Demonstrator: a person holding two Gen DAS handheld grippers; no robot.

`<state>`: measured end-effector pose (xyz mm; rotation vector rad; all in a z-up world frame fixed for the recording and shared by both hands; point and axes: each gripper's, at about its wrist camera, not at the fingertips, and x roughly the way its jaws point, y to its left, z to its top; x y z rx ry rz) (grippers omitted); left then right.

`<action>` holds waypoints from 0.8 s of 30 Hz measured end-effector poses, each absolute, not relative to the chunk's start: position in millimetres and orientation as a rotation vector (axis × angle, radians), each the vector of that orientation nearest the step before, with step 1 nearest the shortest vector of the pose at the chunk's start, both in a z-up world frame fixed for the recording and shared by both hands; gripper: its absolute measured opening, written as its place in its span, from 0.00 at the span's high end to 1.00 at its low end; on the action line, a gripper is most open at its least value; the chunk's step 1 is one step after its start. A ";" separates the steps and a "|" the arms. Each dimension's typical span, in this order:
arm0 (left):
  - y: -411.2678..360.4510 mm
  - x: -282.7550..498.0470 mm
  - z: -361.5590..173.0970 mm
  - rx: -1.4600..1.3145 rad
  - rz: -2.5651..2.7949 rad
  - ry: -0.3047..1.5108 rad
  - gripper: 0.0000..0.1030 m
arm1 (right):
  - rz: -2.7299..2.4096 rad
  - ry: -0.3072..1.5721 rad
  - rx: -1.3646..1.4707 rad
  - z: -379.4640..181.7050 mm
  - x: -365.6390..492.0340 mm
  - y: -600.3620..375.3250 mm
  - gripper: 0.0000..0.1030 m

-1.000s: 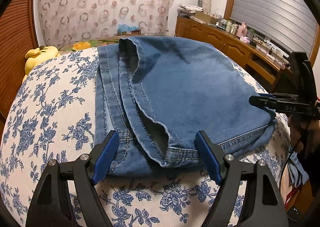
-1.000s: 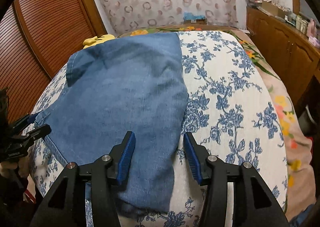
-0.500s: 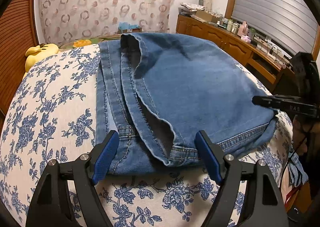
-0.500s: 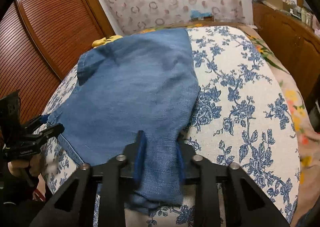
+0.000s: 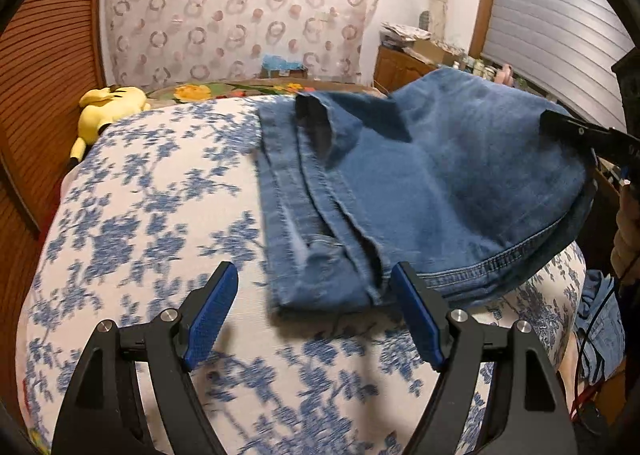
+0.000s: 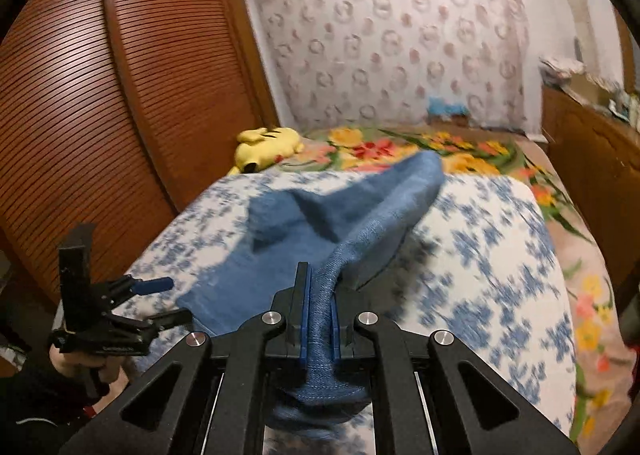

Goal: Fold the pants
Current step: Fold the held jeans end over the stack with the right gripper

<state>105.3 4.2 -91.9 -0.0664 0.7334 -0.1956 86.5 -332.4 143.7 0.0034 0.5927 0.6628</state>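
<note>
Blue jeans [image 5: 440,183] lie folded on the flower-print bedspread [image 5: 140,235]. My left gripper [image 5: 314,275] is open, and the near left corner of the jeans lies between its fingers with no pad pressing on it. At the jeans' right edge, my right gripper [image 5: 560,121] holds the cloth up off the bed. In the right wrist view the right gripper [image 6: 320,295] is shut on a bunched fold of the jeans [image 6: 320,223], the jaws squeezing in the last bit, and the denim rises as a ridge in front of it. The left gripper [image 6: 174,299] stands at lower left, open.
A yellow plush toy [image 5: 108,111] lies at the far left of the bed by a slatted wooden wardrobe [image 6: 100,115]. Wooden cabinets [image 6: 592,143] with clutter line the right side. A person's hand [image 5: 628,223] holds the right gripper at the bed's right edge.
My right gripper closed on the right edge of the jeans and lifted it off the bed. The left gripper slid to the left and stayed open.
</note>
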 end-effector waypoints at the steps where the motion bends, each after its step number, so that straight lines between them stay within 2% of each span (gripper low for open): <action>1: 8.0 103.0 -89.7 -0.069 -0.188 0.726 0.23 | 0.677 0.588 -0.006 145.5 87.1 -326.4 0.93; 11: 29.3 88.1 -69.4 -0.085 -0.149 0.673 0.23 | 0.780 0.565 -0.044 147.0 95.0 -283.6 0.93; 24: 64.2 76.6 -63.7 -0.116 -0.091 0.642 0.23 | 0.908 0.638 -0.053 110.4 120.9 -228.9 0.93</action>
